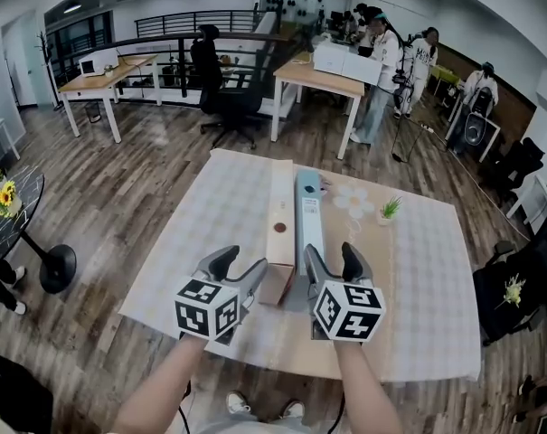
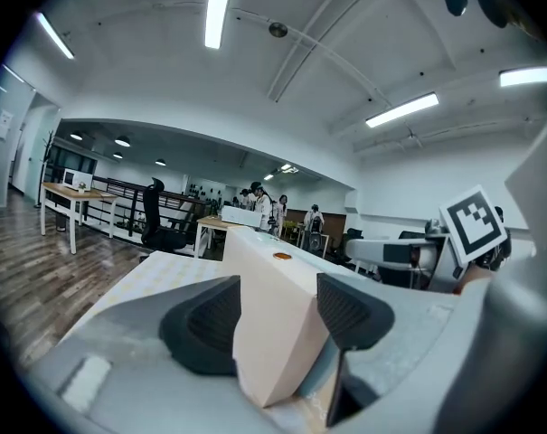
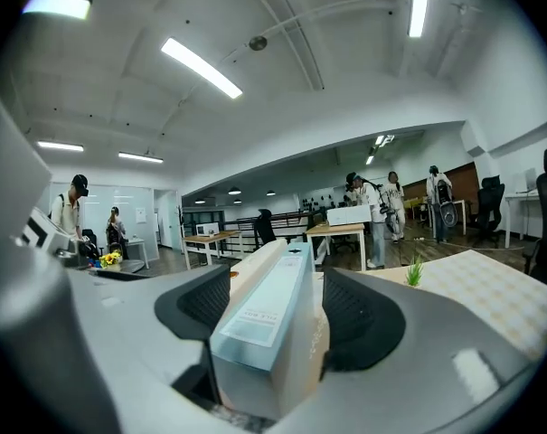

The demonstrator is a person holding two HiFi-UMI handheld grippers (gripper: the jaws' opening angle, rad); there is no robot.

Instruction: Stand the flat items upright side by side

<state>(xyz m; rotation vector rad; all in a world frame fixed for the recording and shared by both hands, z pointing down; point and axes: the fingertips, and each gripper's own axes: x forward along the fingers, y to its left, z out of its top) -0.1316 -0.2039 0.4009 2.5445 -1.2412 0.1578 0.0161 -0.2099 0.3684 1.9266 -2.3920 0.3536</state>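
A rectangular table under a pale checked cloth (image 1: 431,287) fills the middle of the head view, seen from steeply above. Two long, flat boxes stand on their narrow edges on it, close against each other and running away from the viewer. The left one is a plain beige cardboard box with a small brown dot on its top edge (image 1: 280,213). The right one is a cream box with a pale blue top edge and a printed label (image 1: 308,208).

The left gripper (image 1: 240,265), grey with a black-and-white marker cube at its back, is held at the near end of the beige box. Its own view shows that end filling the gap between the dark ribbed pads (image 2: 205,324). The jaws stand wide and rest against both broad faces, so they have hold of the box.

The right gripper (image 1: 332,259) sits at the near end of the blue-topped box. In its view the ribbed pads (image 3: 363,319) press on both sides of that box, also at a wide spread. The beige box shows just beyond, on the left.

A small green plant in a white pot (image 1: 390,209) stands further back on the cloth, to the right of the boxes and well apart from them. Behind the table are a wood-plank floor (image 1: 165,161), wooden desks (image 1: 323,78) and several standing people (image 1: 381,61).
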